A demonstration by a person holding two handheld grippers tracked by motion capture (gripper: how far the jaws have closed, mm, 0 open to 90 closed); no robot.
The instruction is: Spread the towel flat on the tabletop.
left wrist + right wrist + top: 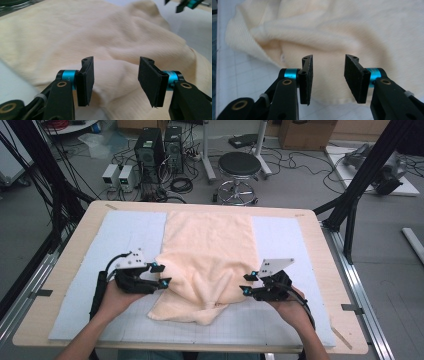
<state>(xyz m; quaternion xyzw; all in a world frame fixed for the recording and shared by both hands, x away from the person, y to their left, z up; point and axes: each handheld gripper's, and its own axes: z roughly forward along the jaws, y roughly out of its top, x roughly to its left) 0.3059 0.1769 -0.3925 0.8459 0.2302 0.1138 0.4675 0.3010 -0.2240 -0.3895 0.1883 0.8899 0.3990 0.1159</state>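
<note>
A cream towel (207,255) lies on the pale grid mat (125,237), flat at the far end and rumpled at the near end. My left gripper (161,275) is at the towel's near left edge, open, with nothing between its jaws. In the left gripper view the towel (107,42) fills the space beyond the left gripper (116,80). My right gripper (246,283) stands open at the towel's near right edge. In the right gripper view the right gripper (328,77) hovers over the towel's folded hem (324,50), holding nothing.
The mat covers a wooden table (65,285) with bare mat on both sides of the towel. Beyond the table stand a black stool (239,167), computer towers (155,147) and cables on the floor. Black frame posts (360,180) rise at the right.
</note>
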